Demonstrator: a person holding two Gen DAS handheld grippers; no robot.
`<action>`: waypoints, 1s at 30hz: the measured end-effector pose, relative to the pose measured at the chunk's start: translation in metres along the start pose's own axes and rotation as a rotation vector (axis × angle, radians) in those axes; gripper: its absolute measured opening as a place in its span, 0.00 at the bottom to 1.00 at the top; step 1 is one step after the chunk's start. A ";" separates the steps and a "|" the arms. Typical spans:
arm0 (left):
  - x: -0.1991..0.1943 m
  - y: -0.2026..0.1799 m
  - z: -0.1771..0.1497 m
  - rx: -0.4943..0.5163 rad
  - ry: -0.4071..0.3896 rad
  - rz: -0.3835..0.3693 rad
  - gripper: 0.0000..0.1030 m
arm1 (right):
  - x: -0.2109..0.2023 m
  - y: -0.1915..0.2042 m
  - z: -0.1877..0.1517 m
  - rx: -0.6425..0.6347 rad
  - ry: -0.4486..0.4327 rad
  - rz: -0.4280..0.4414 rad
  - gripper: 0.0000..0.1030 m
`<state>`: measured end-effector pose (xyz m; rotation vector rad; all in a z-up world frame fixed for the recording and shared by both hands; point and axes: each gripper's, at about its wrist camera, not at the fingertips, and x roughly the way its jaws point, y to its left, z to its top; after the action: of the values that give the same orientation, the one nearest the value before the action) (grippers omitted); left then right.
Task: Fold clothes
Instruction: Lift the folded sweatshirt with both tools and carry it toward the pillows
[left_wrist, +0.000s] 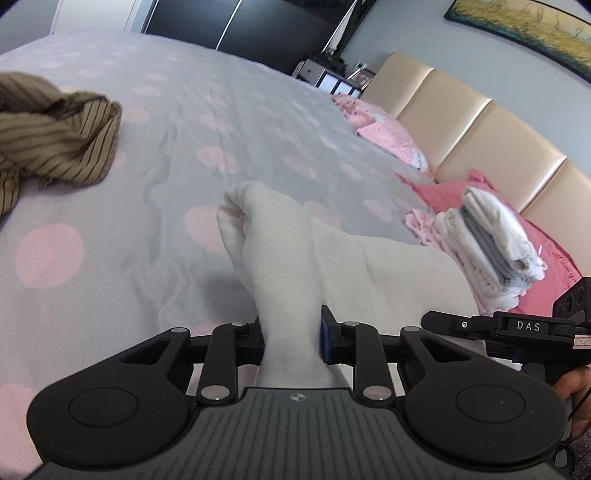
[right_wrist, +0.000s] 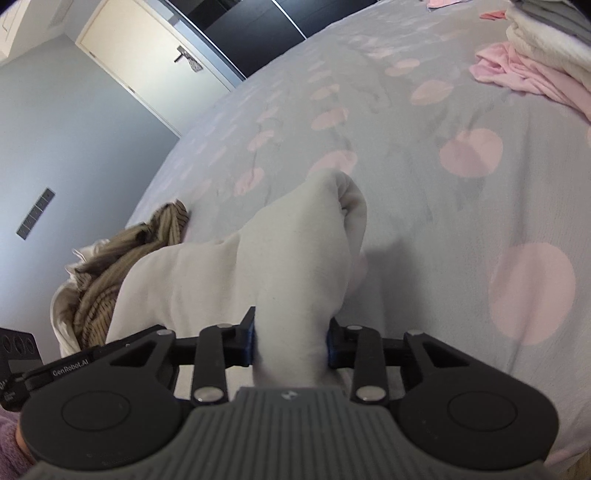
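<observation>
The white garment (left_wrist: 288, 258) hides each gripper's pads; the striped brown cloth (left_wrist: 55, 136) is cut off.

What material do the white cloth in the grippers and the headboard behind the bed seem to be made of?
White cloth: probably fleece or thick brushed cotton, matte, with a fuzzy surface and soft rounded folds; both the left gripper and right gripper pinch it. Headboard: looks like beige leather or faux leather, with a smooth sheen and padded panels; which one, I cannot tell.
</observation>
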<state>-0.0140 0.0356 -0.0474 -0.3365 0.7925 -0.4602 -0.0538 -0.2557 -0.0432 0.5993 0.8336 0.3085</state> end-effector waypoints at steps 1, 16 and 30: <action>-0.002 -0.005 0.005 0.004 -0.010 -0.011 0.22 | -0.006 0.001 0.005 0.007 -0.011 0.012 0.35; 0.038 -0.143 0.091 0.052 -0.158 -0.272 0.22 | -0.165 -0.006 0.151 -0.111 -0.173 0.019 0.35; 0.173 -0.304 0.141 0.138 -0.023 -0.450 0.22 | -0.277 -0.120 0.281 -0.124 -0.266 -0.151 0.35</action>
<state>0.1162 -0.2949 0.0791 -0.3916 0.6563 -0.9271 -0.0123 -0.5888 0.1964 0.4463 0.5949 0.1375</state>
